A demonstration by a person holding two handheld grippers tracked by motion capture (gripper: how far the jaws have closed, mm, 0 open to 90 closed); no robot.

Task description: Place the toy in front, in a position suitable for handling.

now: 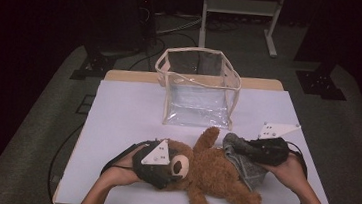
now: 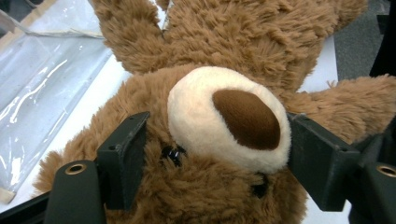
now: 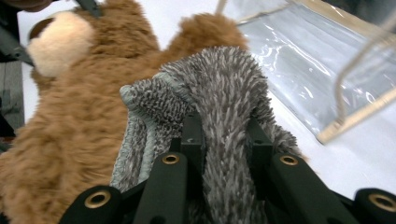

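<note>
Right gripper view: grey garment (image 3: 219, 98) partly jaw-hidden

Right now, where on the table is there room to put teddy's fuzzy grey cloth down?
The white table is bare along its far left, between the clear bag and the left edge. There is also a bare strip right of the bag, behind the right gripper. The near middle is crowded: the teddy bear sprawls there, with the grey cloth against it.

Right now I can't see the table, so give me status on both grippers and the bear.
Left gripper jaws astride teddy bear head. Right gripper shut on grey fuzzy garment. Nothing in the way.
</note>
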